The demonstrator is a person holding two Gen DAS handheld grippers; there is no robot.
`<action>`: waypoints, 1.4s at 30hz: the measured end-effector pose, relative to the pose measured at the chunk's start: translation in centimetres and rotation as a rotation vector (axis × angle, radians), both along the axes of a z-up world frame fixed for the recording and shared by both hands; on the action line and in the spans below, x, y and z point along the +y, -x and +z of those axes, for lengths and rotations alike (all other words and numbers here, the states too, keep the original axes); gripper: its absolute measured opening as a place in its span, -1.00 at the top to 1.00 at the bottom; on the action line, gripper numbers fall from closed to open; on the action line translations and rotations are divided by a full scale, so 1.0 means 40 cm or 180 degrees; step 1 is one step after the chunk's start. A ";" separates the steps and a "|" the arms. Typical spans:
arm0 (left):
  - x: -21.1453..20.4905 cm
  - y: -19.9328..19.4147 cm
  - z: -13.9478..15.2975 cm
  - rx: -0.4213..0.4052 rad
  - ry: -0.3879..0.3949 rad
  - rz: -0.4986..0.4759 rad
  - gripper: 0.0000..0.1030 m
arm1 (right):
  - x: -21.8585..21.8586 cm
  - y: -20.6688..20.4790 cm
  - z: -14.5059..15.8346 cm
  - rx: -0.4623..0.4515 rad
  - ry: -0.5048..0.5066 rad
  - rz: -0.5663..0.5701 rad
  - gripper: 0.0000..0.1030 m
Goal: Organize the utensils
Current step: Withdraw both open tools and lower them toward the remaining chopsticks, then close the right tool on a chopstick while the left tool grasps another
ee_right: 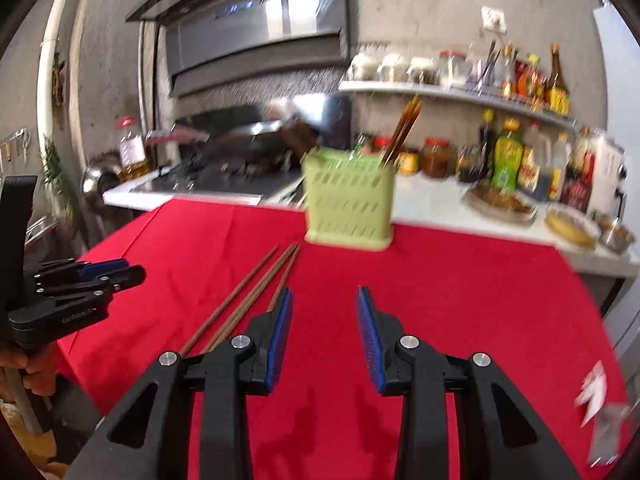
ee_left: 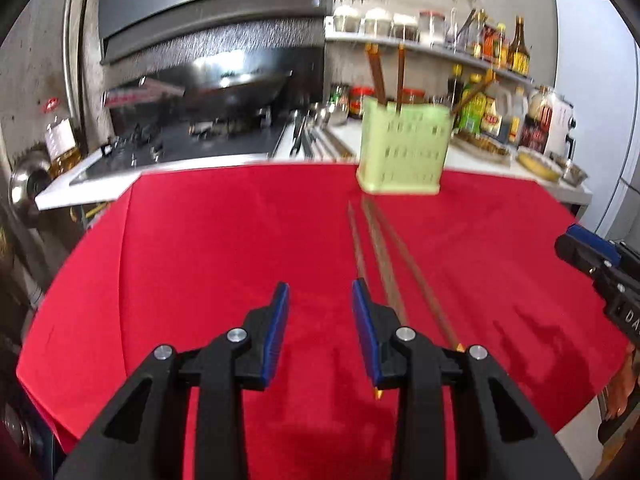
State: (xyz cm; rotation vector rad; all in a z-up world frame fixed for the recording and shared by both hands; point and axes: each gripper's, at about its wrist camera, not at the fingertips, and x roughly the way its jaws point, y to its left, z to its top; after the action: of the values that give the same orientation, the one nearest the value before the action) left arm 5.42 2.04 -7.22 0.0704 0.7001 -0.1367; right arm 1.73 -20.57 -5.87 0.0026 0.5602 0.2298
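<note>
Here we bring both tools down toward three loose chopsticks [ee_left: 380, 264] lying side by side on the red cloth [ee_left: 200, 260], before the green holder [ee_left: 404, 148], which already carries three. Left gripper [ee_left: 320, 332] and right gripper [ee_right: 324, 336] stand apart, empty. We should straddle one stick only, squarely.

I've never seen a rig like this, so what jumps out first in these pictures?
The bright red tablecloth fills both views. At its far edge stands a pale green holder with chopsticks upright in it, and three loose chopsticks lie on the cloth before it. Two open black grippers, left and right, hover above, empty.
</note>
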 end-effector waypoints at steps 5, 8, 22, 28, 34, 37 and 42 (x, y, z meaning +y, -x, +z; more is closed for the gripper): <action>0.038 0.031 -0.071 0.0183 0.0037 0.0081 0.38 | 0.061 0.018 -0.075 0.0200 -0.0001 0.0099 0.32; 0.057 0.033 -0.098 0.0240 0.0025 0.0124 0.38 | 0.109 0.006 -0.120 0.0417 -0.0017 0.0212 0.34; 0.088 0.011 -0.115 0.0337 0.0149 0.0188 0.38 | 0.174 -0.054 -0.172 0.0658 0.0171 0.0253 0.78; 0.046 0.016 -0.120 0.0390 0.0159 0.0000 0.38 | 0.123 -0.047 -0.173 0.0663 0.0205 0.0106 0.86; -0.007 0.023 -0.120 0.0426 0.0210 -0.0219 0.38 | 0.026 -0.028 -0.175 0.0692 0.0183 -0.0192 0.86; -0.035 0.016 -0.123 0.0480 0.0277 -0.0311 0.38 | -0.013 -0.016 -0.176 0.0697 0.0176 -0.0296 0.86; -0.073 -0.002 -0.132 0.0550 0.0292 -0.0345 0.38 | -0.040 -0.002 -0.179 0.0683 0.0163 -0.0333 0.86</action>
State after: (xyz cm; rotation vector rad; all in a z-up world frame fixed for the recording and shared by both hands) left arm 5.48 -0.89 -12.49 0.0084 0.8616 -0.2811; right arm 1.80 -22.17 -13.01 0.0069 0.7774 0.1135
